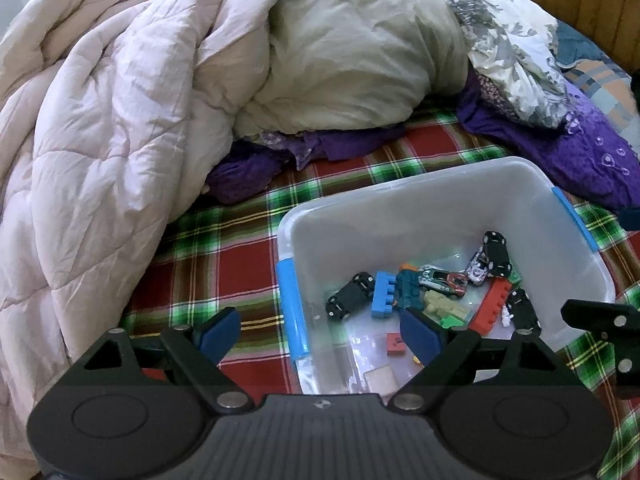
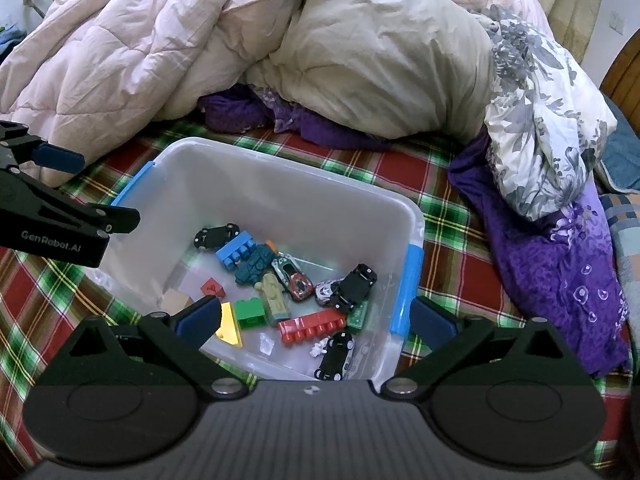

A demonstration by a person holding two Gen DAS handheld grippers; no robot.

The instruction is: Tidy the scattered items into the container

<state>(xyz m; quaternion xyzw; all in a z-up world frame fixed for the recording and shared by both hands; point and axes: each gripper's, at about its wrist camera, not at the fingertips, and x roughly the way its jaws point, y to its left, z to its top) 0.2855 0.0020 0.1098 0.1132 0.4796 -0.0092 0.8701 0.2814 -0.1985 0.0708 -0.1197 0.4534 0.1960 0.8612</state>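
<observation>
Both grippers, left gripper (image 1: 322, 334) and right gripper (image 2: 316, 320), hang spread above the toy-filled container (image 2: 280, 184).

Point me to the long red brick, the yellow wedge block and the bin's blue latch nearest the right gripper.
long red brick (image 2: 311, 326), right wrist view, middle of its studded top.
yellow wedge block (image 2: 229, 326), right wrist view, its sloped yellow face.
blue latch (image 2: 407, 290), right wrist view, midway along the latch bar.

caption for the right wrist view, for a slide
Open right gripper above a clear bin of toy cars and blocks on a plaid bedsheet.
</observation>
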